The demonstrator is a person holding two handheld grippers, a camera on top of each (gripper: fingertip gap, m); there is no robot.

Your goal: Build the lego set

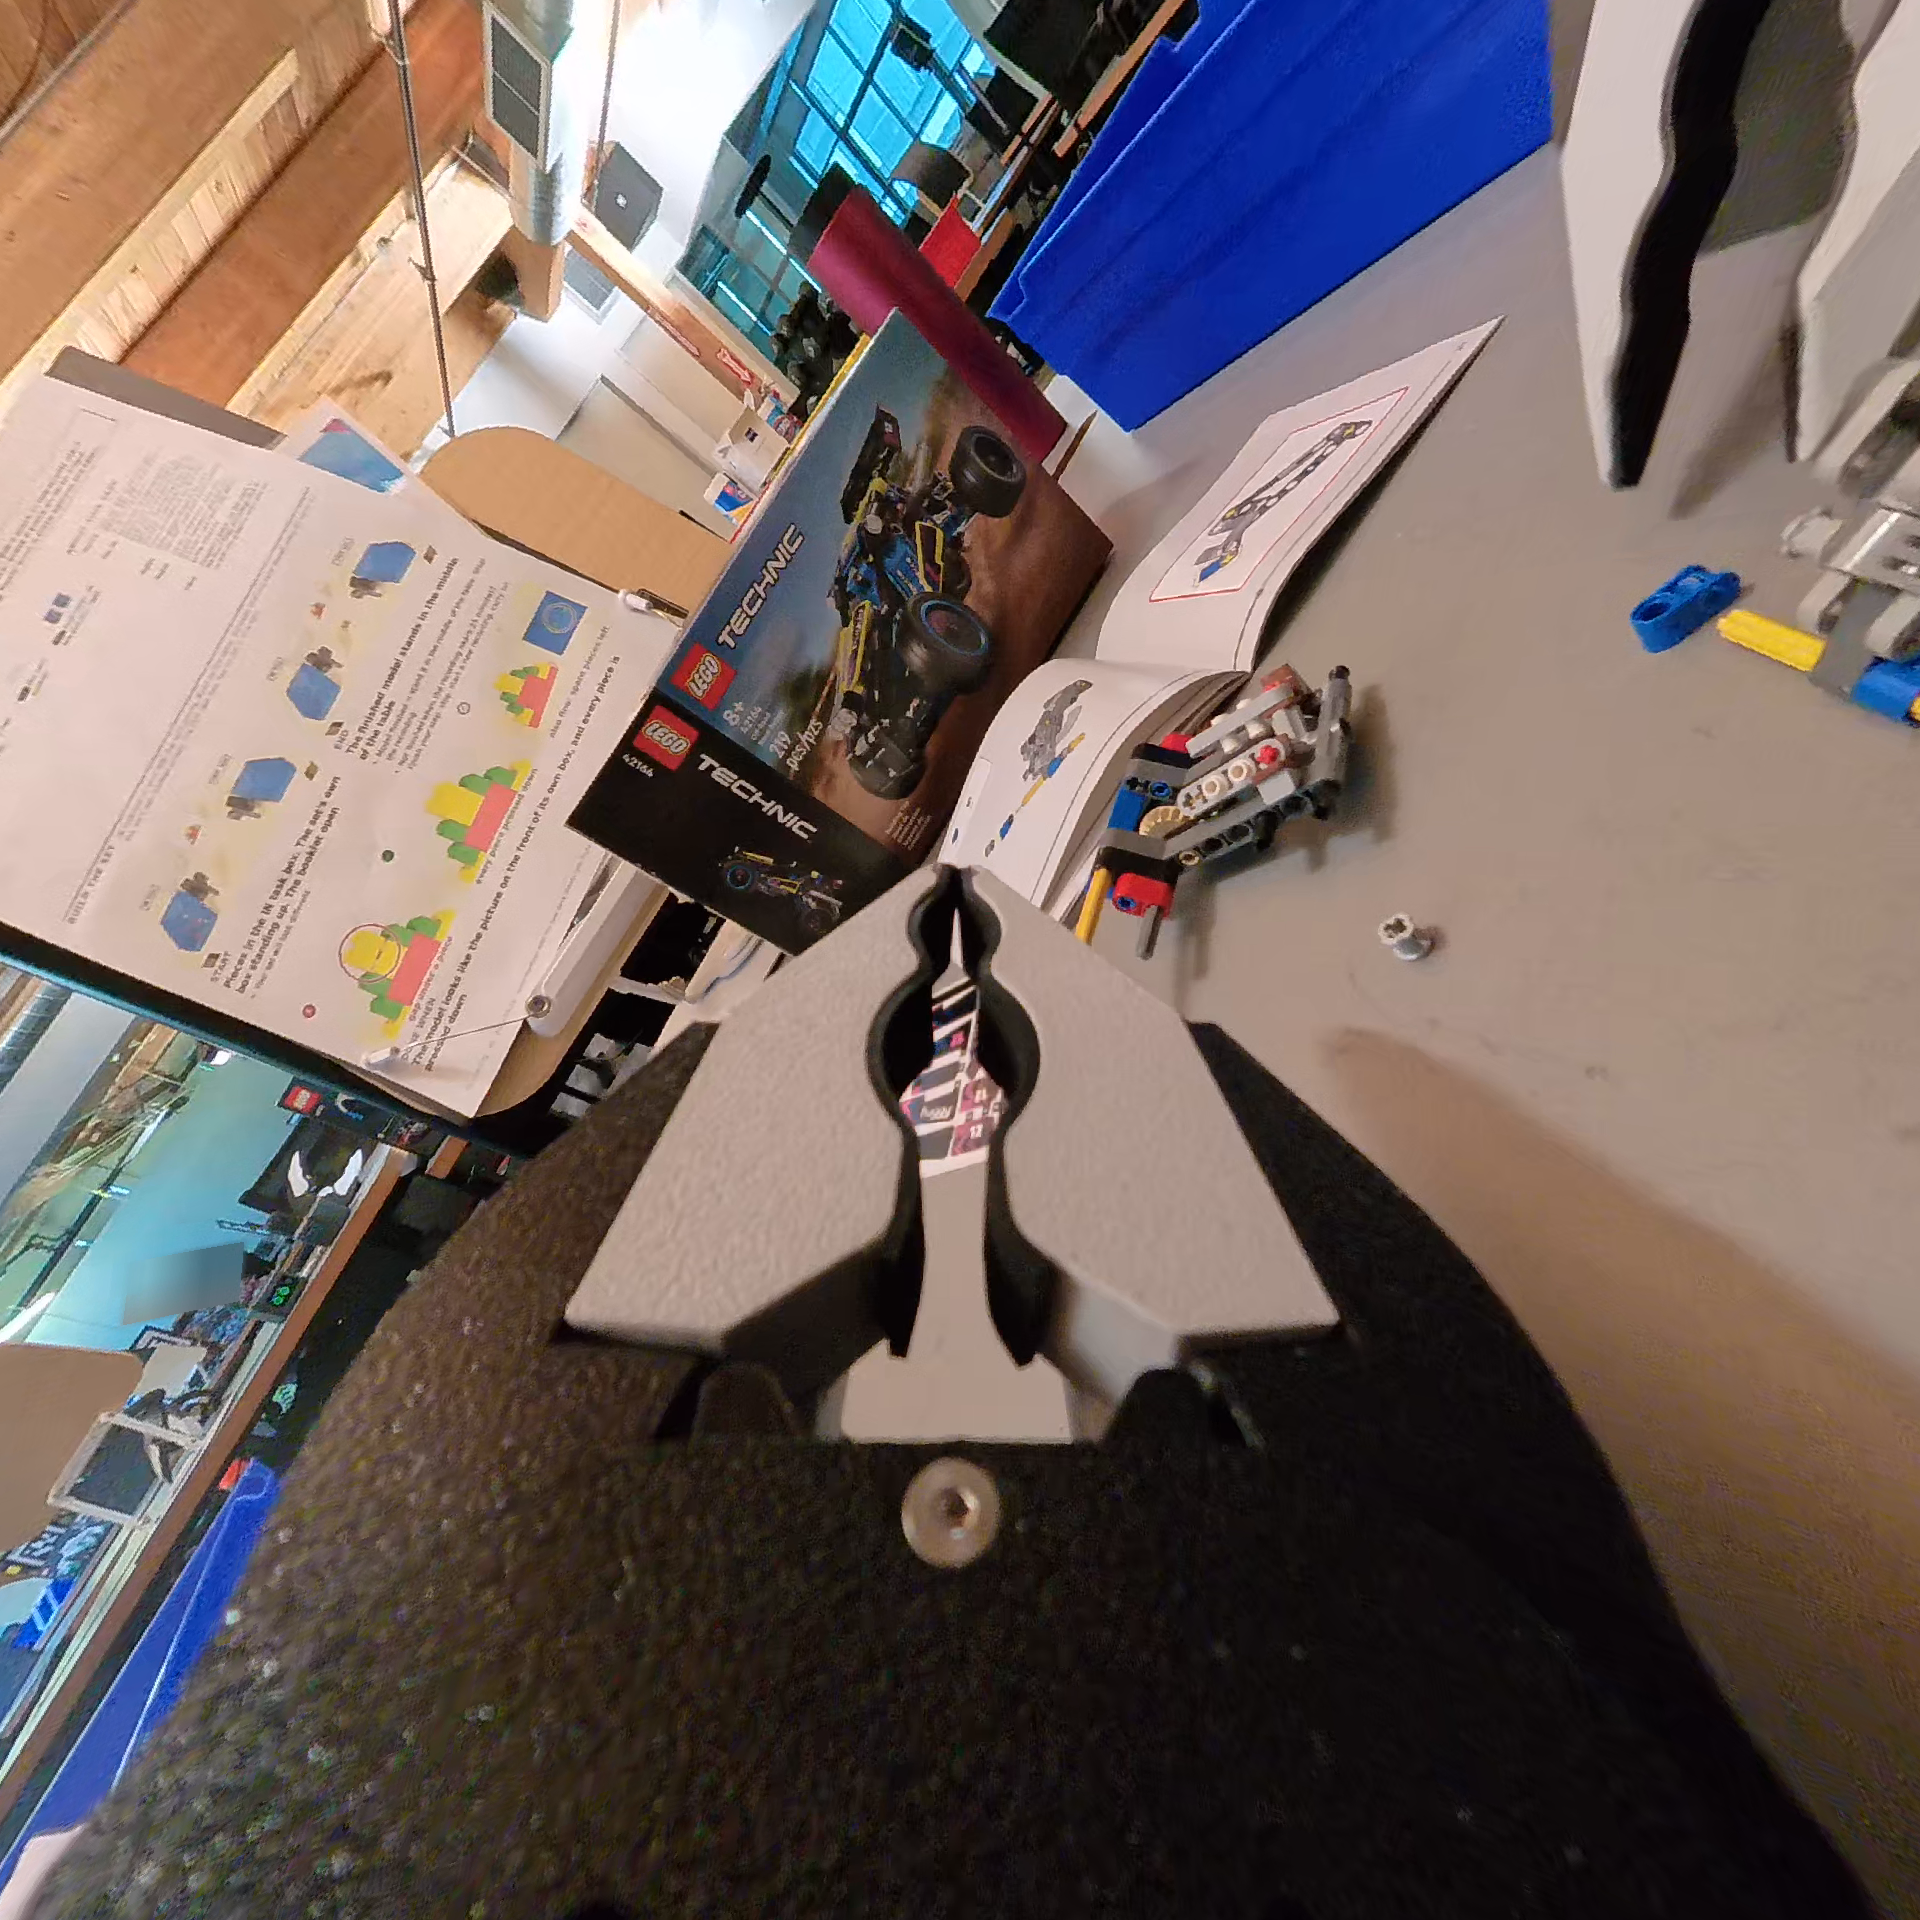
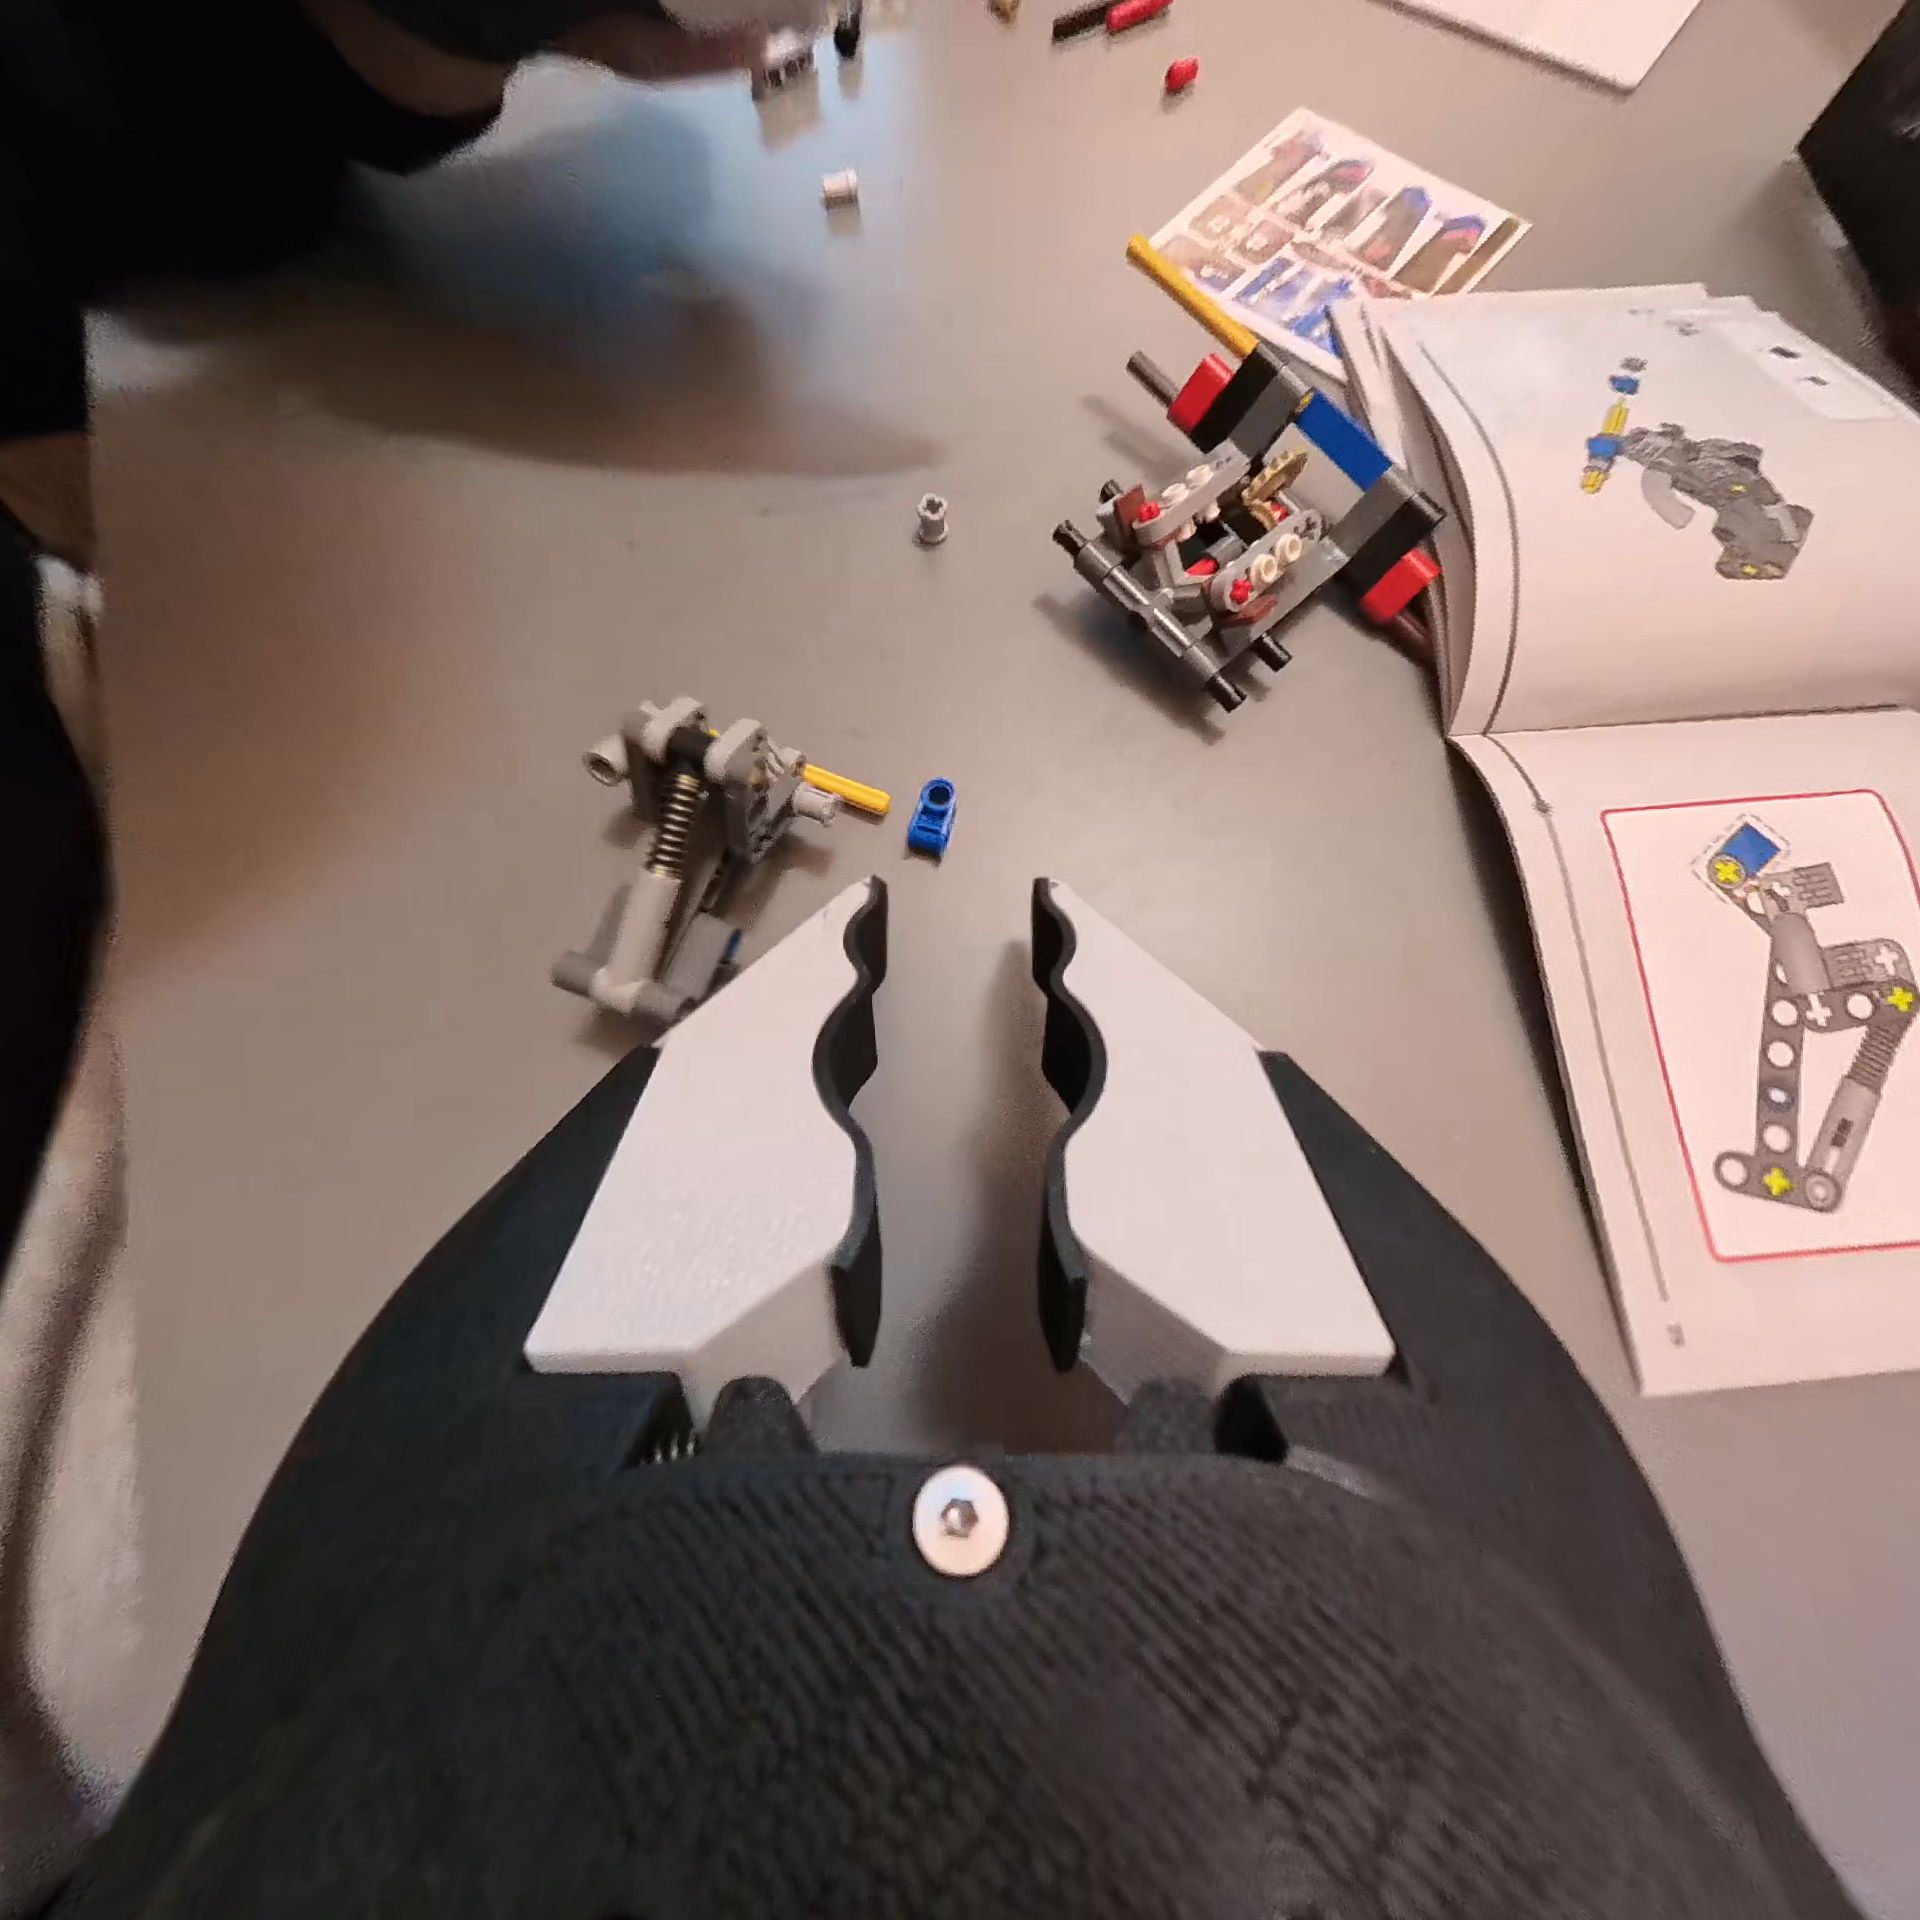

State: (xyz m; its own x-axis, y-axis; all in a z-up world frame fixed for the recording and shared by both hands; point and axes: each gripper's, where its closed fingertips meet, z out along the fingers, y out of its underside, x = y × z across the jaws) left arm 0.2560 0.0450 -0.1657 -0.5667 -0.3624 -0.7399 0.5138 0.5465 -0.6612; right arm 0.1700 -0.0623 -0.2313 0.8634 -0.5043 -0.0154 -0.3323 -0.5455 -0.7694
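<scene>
My right gripper (image 2: pixel 958 894) is open and empty, low over the grey table (image 2: pixel 520 582). A small blue connector (image 2: pixel 932 818) lies just ahead of its tips. A grey shock-absorber sub-assembly (image 2: pixel 686 852) with a yellow axle (image 2: pixel 847 788) lies to the left of it. A partly built chassis (image 2: pixel 1247 520) rests against the open instruction booklet (image 2: pixel 1662 727). My left gripper (image 1: pixel 956 883) is shut and empty, pointing at the set's box (image 1: pixel 862 665). The chassis (image 1: pixel 1236 790) and the blue connector (image 1: pixel 1681 606) also show there.
A loose grey bush (image 2: pixel 932 517) lies mid-table. A sticker sheet (image 2: pixel 1340 218) lies behind the chassis. Small loose parts (image 2: pixel 1179 73) lie at the far edge. A dark blurred sleeve (image 2: pixel 208 135) fills the upper left. A blue bin (image 1: pixel 1278 187) stands behind the booklet (image 1: pixel 1278 488). My hands' fingertips stand some 15 cm from each other. It is some 9 cm from my left tips to the loose grey bush (image 2: pixel 932 517). My left wrist view (image 1: pixel 1407 953) looks at it from another angle.
</scene>
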